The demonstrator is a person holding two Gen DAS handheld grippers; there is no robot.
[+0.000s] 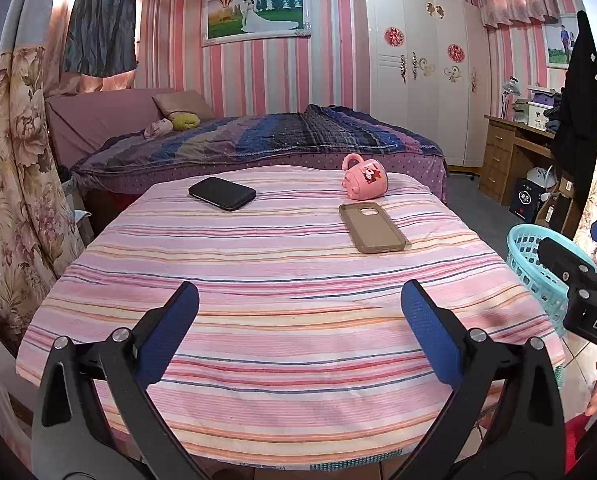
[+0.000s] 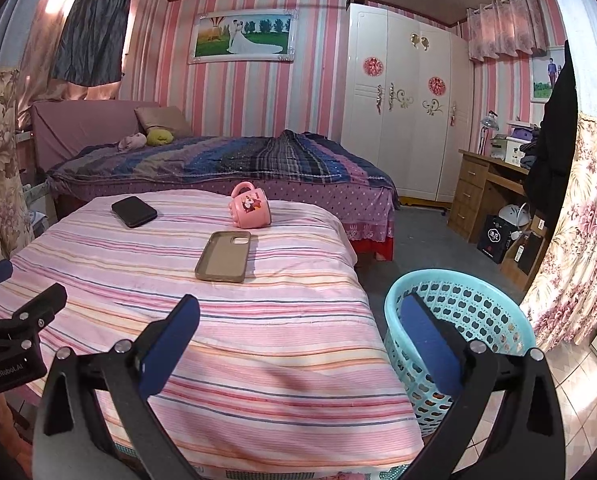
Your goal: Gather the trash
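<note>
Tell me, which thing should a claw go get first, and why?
Probably the right claw should reach forward to the tan phone case. Both claws are open and empty, the left claw too. The case is the nearest thing on the striped cloth, and the blue basket stands beside the right claw.

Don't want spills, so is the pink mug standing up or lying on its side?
On its side: the pink mug lies on the striped cloth, handle up.

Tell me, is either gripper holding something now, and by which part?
Nothing is held: the left gripper and the right gripper are both open and empty.
</note>
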